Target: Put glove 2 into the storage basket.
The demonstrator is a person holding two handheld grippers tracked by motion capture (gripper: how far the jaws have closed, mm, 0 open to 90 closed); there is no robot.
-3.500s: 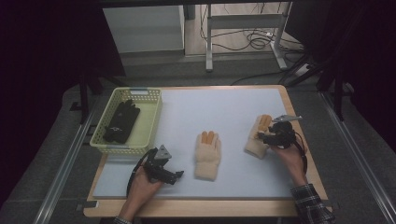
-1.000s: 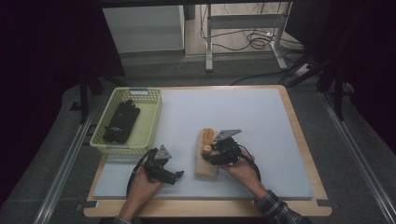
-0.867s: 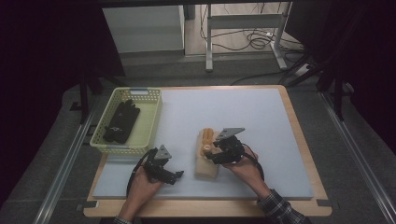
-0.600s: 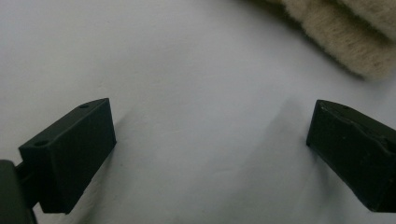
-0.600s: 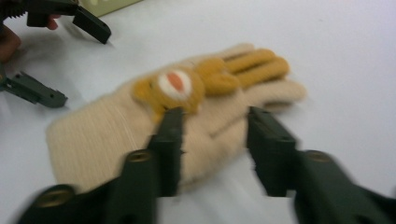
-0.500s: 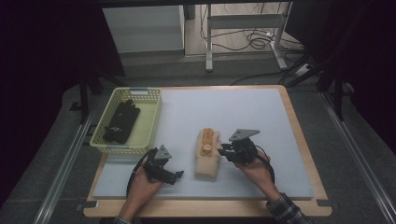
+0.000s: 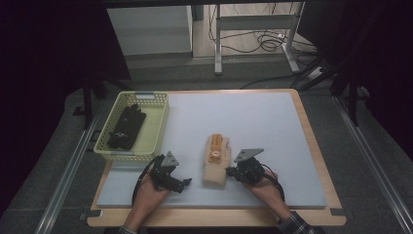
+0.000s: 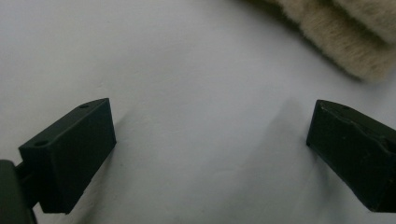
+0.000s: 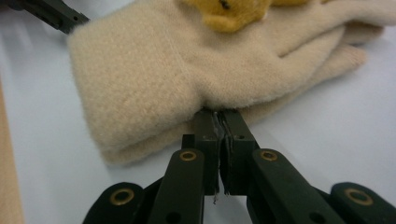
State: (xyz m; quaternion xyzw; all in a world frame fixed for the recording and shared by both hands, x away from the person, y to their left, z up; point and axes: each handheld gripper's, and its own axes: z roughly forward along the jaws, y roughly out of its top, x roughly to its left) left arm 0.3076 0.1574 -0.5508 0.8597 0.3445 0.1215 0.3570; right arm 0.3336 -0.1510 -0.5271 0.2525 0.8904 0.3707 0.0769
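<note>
High view: cream gloves [image 7: 216, 161] stacked one on the other near the front middle of the pale table [image 7: 253, 117], an orange-yellow patch on top, fingers pointing away from the person. Right tool [image 7: 233, 171] held low on the table at the stack's right side, near the cuff end, tip touching the fabric edge; grey three-cornered plate on top, cable looping back over the hand [image 7: 265, 187]. Left tool [image 7: 181, 184] resting on the table just left of the stack, apart from it, gripped by the left hand [image 7: 151, 192]. Yellow-green basket [image 7: 157, 127] at the table's left edge, well apart from the stack, with a black glove [image 7: 126, 126] lying inside. Left gripper view: two black jaws spread wide over bare table surface, nothing between them; fuzzy cream glove edge [image 8: 345, 32] up in the far right corner, clear of both jaws. Right gripper view: jaws pressed together, tips tucked right at the lower edge of the cream stack [image 9: 187, 70], against the fabric; cannot tell whether any fabric is pinched between them. Orange-yellow patch [image 9: 233, 14] at the top, tip of the other tool [image 9: 51, 14] showing at the upper left beyond the cuff.
</note>
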